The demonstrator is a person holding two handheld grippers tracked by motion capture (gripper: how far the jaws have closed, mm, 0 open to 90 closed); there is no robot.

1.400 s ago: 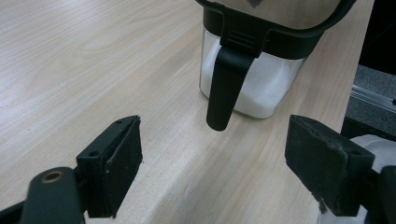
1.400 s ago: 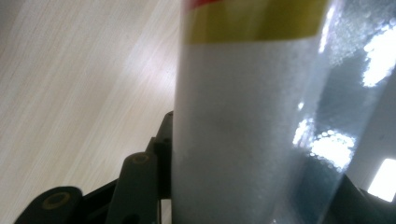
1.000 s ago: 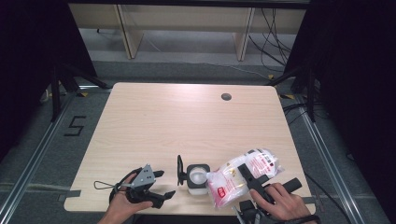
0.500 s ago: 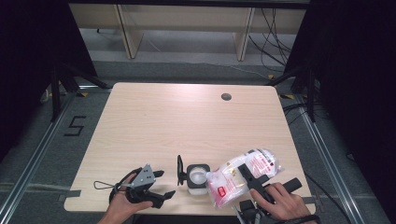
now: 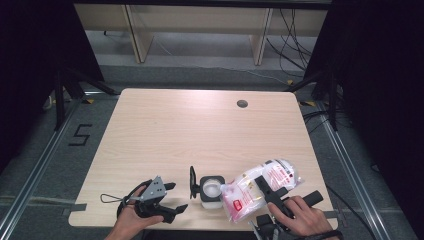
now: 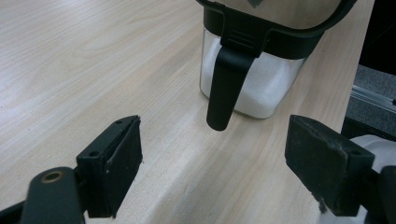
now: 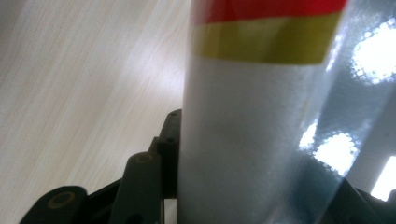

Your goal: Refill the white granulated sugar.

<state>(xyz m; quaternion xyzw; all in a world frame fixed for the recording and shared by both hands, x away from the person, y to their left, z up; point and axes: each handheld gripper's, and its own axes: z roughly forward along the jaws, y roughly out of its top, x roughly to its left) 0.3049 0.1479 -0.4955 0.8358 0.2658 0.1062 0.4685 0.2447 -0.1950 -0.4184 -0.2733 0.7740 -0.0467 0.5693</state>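
Near table edge, about 7 o'clock from the table's centre: left gripper (image 5: 172, 196) in the person's left hand (image 5: 131, 220), jaws spread wide, nothing between them. In the left gripper view it points at the container (image 6: 254, 56), which sits just ahead, untouched.

About 5 o'clock: right gripper (image 5: 265, 185) in the right hand (image 5: 305, 216), jaws pinching the clear bag (image 5: 260, 189) of white granules with red print. In the right gripper view the bag (image 7: 261, 121) fills the space between the jaws.

Between the grippers, at 6 o'clock: the square clear container (image 5: 211, 190), white contents inside, black lid (image 5: 192, 181) hinged open and standing upright at its 9 o'clock side. Bag's low end is just beside the container's 3 o'clock rim; contact cannot be told.

Far, about 1 o'clock: round cable hole (image 5: 242, 104) in the table (image 5: 200, 130).
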